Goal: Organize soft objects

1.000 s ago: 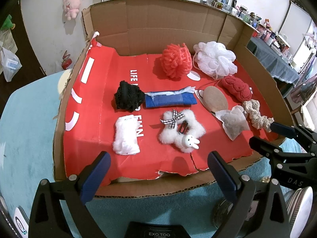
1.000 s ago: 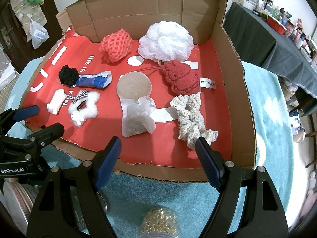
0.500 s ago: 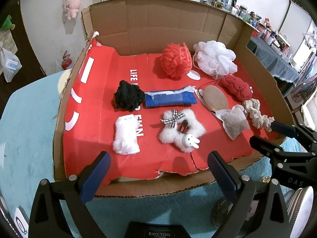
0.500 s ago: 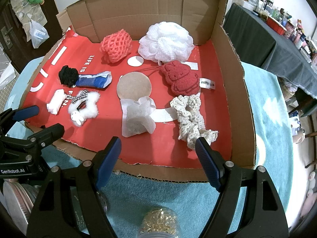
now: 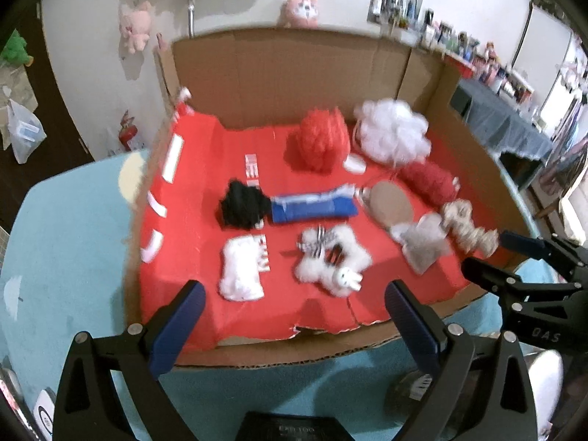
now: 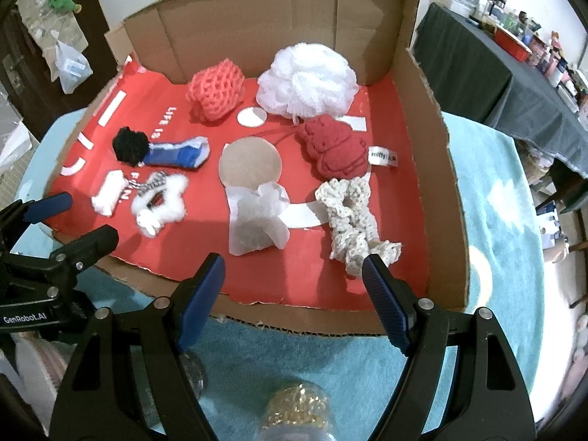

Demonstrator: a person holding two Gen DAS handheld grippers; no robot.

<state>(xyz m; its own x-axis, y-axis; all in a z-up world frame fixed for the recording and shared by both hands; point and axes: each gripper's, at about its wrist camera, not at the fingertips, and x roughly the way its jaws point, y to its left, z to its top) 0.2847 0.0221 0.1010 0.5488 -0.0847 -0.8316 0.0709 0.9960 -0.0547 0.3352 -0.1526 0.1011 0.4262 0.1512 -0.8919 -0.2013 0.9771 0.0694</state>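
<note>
On the red-lined cardboard tray [image 6: 422,169], a fluffy white mesh puff [image 6: 307,79] lies beyond both empty, wide-open tongs [image 6: 294,296] [image 5: 292,318].

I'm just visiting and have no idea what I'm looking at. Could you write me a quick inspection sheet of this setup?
Surface: cardboard box lined with red paper, on a teal cloth.
Job's things: white mesh puff, coral net ball, red knit toy, cream crochet scrunchie, white pouch, black pompom, blue roll, fluffy bunny clip, all lying apart or barely touching.
Clutter: glass jar with gold bits, outside the box.
Grippers: left claw and right claw open, empty, at the box's near edge.
Cables: nothing seen.
Surroundings: dark-covered table, plush toys on the wall.
</note>
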